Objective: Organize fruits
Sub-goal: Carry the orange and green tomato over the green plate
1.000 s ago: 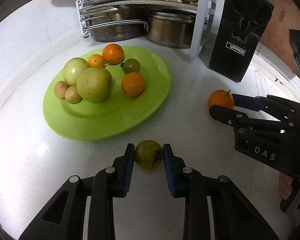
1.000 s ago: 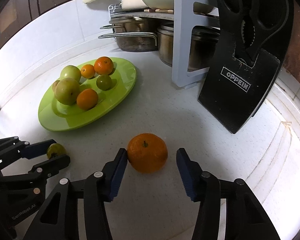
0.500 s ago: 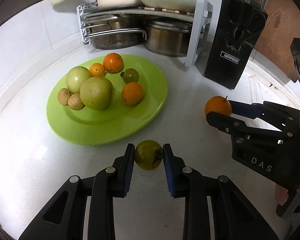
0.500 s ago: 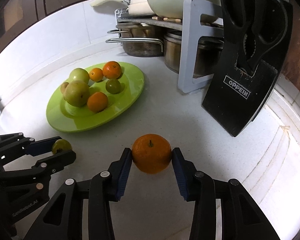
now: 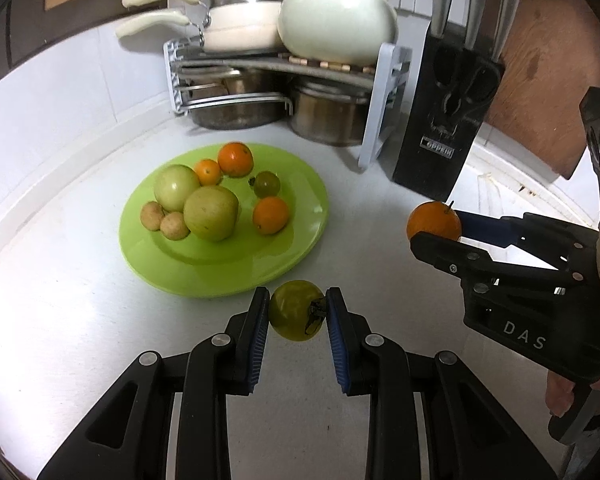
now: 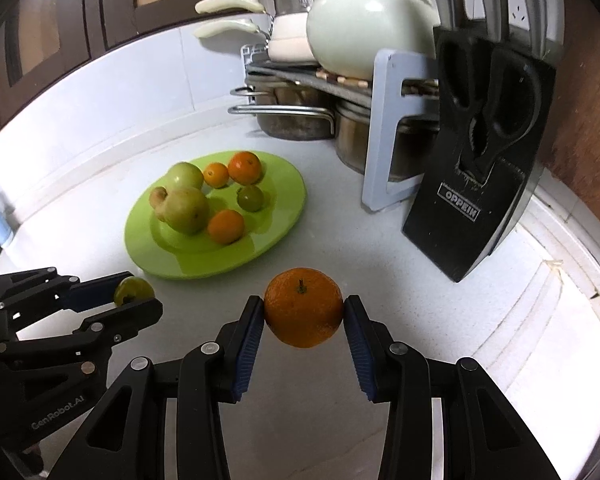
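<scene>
My left gripper (image 5: 298,312) is shut on a green tomato (image 5: 296,310), held above the white counter just in front of the green plate (image 5: 300,240). My right gripper (image 6: 303,312) is shut on an orange (image 6: 303,306), also lifted off the counter, to the right of the plate (image 6: 276,236). The plate holds several fruits: two green apples (image 5: 210,212), three small oranges (image 5: 271,215), a green tomato (image 5: 267,184) and two small brown fruits (image 5: 174,226). The right gripper with its orange (image 5: 434,222) shows in the left wrist view; the left gripper and tomato (image 6: 134,290) show in the right wrist view.
A black knife block (image 5: 446,120) stands right of the plate. A pot rack (image 5: 384,100) with steel pots, a white pan and a white pot (image 5: 336,20) stands behind it. A white tiled wall curves along the left (image 5: 60,92).
The right gripper closed on the orange and lifted it. The left gripper, holding the green tomato, rose too; the views pulled back and up from the counter.
</scene>
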Motion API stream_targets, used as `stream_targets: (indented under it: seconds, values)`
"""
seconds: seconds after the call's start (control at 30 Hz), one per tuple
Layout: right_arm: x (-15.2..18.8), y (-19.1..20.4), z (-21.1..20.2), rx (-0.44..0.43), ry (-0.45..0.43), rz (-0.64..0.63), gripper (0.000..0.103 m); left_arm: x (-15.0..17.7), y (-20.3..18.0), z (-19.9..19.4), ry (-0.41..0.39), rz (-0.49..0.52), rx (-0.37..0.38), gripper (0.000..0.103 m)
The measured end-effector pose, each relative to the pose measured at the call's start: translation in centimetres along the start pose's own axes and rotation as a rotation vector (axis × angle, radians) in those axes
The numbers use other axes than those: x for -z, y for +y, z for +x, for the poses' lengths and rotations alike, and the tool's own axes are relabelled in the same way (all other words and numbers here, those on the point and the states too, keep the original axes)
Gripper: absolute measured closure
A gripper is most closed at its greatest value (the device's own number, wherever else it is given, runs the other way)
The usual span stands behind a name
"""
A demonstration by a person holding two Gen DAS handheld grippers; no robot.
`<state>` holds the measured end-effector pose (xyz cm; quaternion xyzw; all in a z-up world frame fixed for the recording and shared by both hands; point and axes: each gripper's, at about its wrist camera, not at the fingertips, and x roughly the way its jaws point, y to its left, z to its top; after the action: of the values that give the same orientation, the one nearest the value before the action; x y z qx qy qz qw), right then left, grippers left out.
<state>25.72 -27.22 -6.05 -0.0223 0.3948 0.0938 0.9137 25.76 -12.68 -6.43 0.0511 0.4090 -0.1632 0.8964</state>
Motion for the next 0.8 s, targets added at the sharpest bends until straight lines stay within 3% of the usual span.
stream_targets:
  seconds: [0.8]
  values:
    - [-1.4, 6.3, -7.1, 0.016, -0.122, -0.012, 0.061, 0.3, 3.4, -9.4, -0.187, 0.028, 0.013, 0.074]
